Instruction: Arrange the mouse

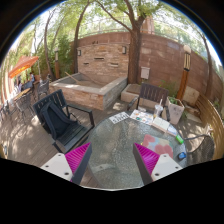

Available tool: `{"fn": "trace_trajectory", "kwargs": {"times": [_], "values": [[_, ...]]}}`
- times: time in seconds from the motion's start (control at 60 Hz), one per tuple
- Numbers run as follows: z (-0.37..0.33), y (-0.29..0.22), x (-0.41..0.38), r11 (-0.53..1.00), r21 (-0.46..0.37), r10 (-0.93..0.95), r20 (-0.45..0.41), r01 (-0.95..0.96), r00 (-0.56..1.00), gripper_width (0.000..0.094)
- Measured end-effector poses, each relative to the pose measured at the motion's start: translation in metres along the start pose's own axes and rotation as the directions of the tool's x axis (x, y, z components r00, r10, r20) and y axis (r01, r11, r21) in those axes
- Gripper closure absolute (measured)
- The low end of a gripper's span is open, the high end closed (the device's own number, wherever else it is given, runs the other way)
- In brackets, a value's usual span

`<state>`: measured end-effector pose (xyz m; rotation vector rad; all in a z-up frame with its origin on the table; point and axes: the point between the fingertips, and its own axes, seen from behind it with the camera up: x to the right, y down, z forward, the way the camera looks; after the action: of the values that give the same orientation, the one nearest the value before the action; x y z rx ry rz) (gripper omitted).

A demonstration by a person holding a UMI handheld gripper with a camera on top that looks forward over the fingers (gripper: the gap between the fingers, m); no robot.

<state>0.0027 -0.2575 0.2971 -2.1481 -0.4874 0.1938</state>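
gripper (114, 157): fingers apart, nothing between, pink pads
table (115, 140): round glass top, near edge cut off
far-edge clutter (150, 122): flat papers, small items unclear
chair (60, 118): dark, slatted

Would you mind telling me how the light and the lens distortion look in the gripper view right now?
In the gripper view, daylight falls dappled through the trees, with bright patches and leaf shadows on the brick wall; the fisheye lens bows the wall and the glass table outward; the tabletop shows pale reflections; the open gripper and its pink pads look evenly lit.
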Motion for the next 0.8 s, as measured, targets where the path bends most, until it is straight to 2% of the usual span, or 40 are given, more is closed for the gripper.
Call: {"fn": "trace_trajectory", "kwargs": {"times": [0.217,0.233,0.433,0.517,0.6,0.8], "values": [[0.004,0.056,0.043,0.995,-0.080,0.051,-0.022,-0.053,0.998,0.0091],[0.017,0.076,0.054,0.995,-0.080,0.056,-0.025,-0.058,0.998,0.0092],[0.048,0.169,0.152,0.976,-0.164,0.125,-0.107,-0.142,0.986,0.0089],[0.057,0.209,0.214,0.975,-0.164,0.122,-0.152,-0.147,0.981,0.0092],[0.078,0.228,0.270,0.977,-0.152,0.122,-0.192,-0.152,0.974,0.0091],[0.139,0.243,0.390,0.975,-0.102,0.167,-0.254,-0.198,0.953,0.0089]]}}
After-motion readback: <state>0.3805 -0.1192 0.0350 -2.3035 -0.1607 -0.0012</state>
